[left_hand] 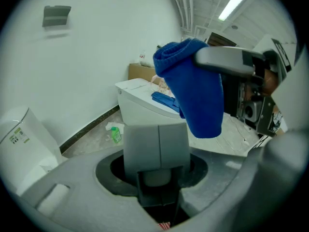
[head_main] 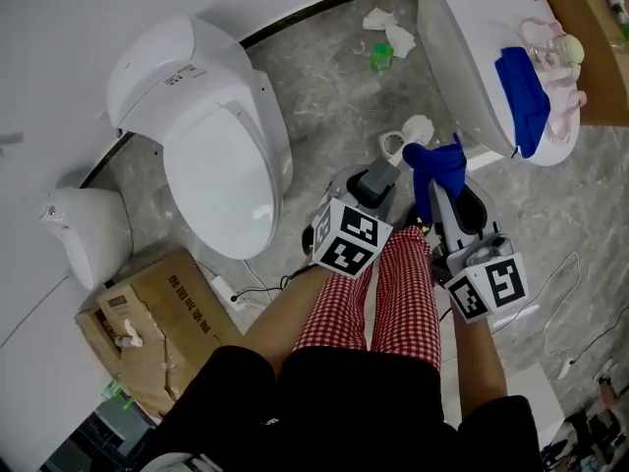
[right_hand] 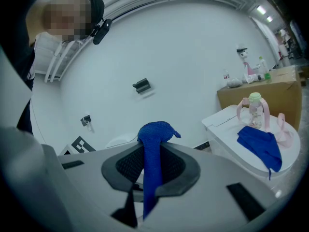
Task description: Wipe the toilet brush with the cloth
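two claws show, one in each hand. the left claw [head_main: 377,178] is pinched on a pale round shaft low between its grey pads, and the white toilet brush [head_main: 413,132] pokes out just beyond its tip. the right claw [right_hand: 152,167] is pressed together on one blue cloth [head_main: 433,161]. that cloth bunches above the jaws and hangs down between them, just right of the left claw and near the brush. whether cloth and brush touch i cannot tell.

a second blue cloth [head_main: 523,96] lies on top of the white toilet [head_main: 470,47] ahead and right of the right claw, beside one pink cup [head_main: 551,39]. a second toilet [head_main: 211,155], lid down, stands well left of the left claw. one green bottle [head_main: 381,57] stands on the floor ahead of both claws. one cardboard box [head_main: 162,324] sits far left of the left claw and behind it.

only the head view shows that box. only the left gripper view shows the right claw side-on with the cloth dangling from it. only the right gripper view shows a person in a white top [right_hand: 53,54] off to that claw's left.
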A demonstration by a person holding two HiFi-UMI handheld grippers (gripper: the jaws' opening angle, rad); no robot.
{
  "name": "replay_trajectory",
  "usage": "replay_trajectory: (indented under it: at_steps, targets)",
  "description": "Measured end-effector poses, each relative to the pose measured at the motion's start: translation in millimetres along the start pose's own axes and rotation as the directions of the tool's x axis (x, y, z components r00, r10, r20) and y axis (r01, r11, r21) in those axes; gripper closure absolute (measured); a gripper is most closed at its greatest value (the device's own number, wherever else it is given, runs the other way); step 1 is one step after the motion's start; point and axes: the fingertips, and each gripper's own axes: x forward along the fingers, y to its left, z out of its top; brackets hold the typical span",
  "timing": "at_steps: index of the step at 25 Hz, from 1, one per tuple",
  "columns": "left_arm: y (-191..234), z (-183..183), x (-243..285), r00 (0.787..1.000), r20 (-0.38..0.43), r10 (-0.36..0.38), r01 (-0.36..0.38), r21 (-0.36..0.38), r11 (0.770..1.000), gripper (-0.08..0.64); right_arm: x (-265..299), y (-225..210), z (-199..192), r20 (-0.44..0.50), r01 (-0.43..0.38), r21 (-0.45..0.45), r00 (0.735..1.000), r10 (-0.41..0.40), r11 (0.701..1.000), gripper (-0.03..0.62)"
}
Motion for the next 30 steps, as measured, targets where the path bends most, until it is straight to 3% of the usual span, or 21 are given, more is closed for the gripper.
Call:
replay_trajectory:
  at_steps: [30]
  targets:
    - [13.4, 79.5, -98.0, 0.985, 0.154, 0.073, -0.071, -0.019, 0.997, 0.385, -2.9, 46.8, 79.8, 0.061, -0.047, -0.069, 0.997, 0.051, 0.996, 0.525]
